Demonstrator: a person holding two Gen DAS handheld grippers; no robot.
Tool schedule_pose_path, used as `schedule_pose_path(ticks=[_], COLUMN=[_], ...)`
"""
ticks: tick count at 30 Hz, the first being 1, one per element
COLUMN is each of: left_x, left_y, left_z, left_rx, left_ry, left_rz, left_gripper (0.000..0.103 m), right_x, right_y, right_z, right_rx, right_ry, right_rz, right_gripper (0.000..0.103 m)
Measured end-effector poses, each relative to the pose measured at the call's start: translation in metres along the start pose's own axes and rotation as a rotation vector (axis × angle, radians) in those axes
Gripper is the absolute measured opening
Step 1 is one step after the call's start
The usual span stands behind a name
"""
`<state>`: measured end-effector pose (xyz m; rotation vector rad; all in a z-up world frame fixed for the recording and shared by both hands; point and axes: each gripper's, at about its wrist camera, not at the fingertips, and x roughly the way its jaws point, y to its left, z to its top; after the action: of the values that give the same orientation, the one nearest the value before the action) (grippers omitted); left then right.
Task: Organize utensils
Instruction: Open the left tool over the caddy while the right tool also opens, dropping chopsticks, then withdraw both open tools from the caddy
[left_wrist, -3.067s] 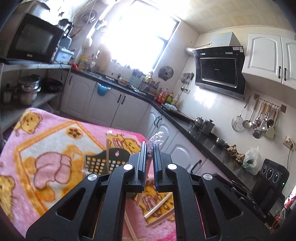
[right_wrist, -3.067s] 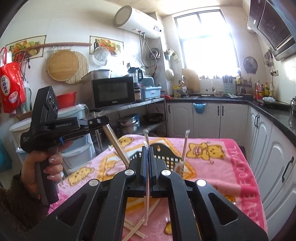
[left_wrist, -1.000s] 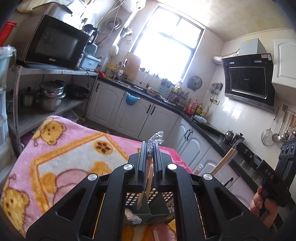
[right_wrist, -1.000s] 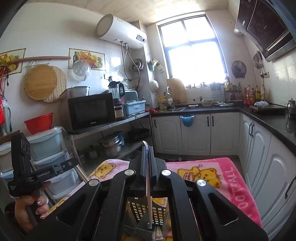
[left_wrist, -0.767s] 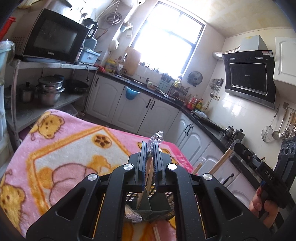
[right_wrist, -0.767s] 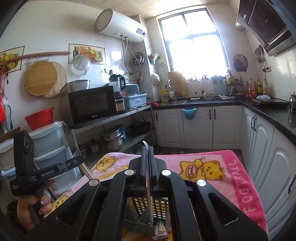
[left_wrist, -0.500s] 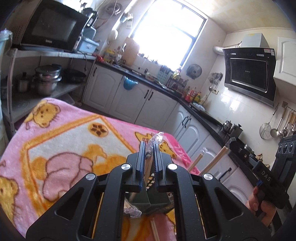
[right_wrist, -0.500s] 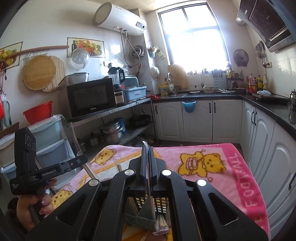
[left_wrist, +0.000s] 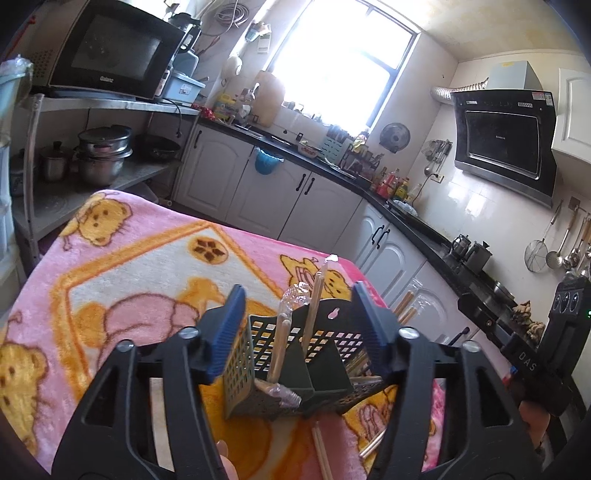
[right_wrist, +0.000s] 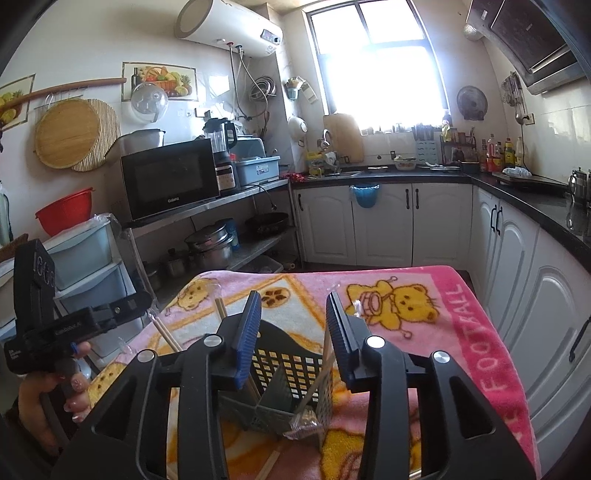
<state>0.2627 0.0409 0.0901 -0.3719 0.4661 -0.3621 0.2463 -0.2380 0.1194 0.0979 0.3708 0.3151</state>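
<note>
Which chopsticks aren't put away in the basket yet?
The bare chopsticks lying flat on the pink blanket in front of the black basket. The wrapped chopsticks stand upright inside it.

Wrapped chopsticks (left_wrist: 314, 314) upright in dark caddy (left_wrist: 332, 354)

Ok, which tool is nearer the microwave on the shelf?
Left. The left tool sits at the blanket edge on the microwave side; the right tool hangs open over the black basket, farther from it.
</note>
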Motion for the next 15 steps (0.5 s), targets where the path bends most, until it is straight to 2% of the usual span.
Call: schedule_pose_path(ticks=[2, 4, 7, 15], left_x=[-0.005, -0.010, -0.017, -0.035], left_y=[0.000, 0.000, 0.001, 0.005], left_z=[0.000, -0.001, -0.002, -0.008], left_rx=[0.003, 0.004, 0.006, -0.009], left_ry=[-0.003, -0.005, -0.010, -0.026], left_rz=[0.005, 0.003, 0.014, 0.030], left_gripper=[0.069, 0.081, 0.091, 0.092], right_x=[-0.002, -0.005, -0.011, -0.028], right_y=[0.000, -0.001, -0.002, -0.006], right_z=[-0.003, -0.005, -0.008, -0.020], right_rx=[-0.004, -0.006, -0.007, -0.005], right_ry=[0.003, 0.002, 0.003, -0.005], right_rz=[-0.008, -0.013, -0.018, -0.028], right_gripper=[0.042, 0.045, 0.050, 0.058])
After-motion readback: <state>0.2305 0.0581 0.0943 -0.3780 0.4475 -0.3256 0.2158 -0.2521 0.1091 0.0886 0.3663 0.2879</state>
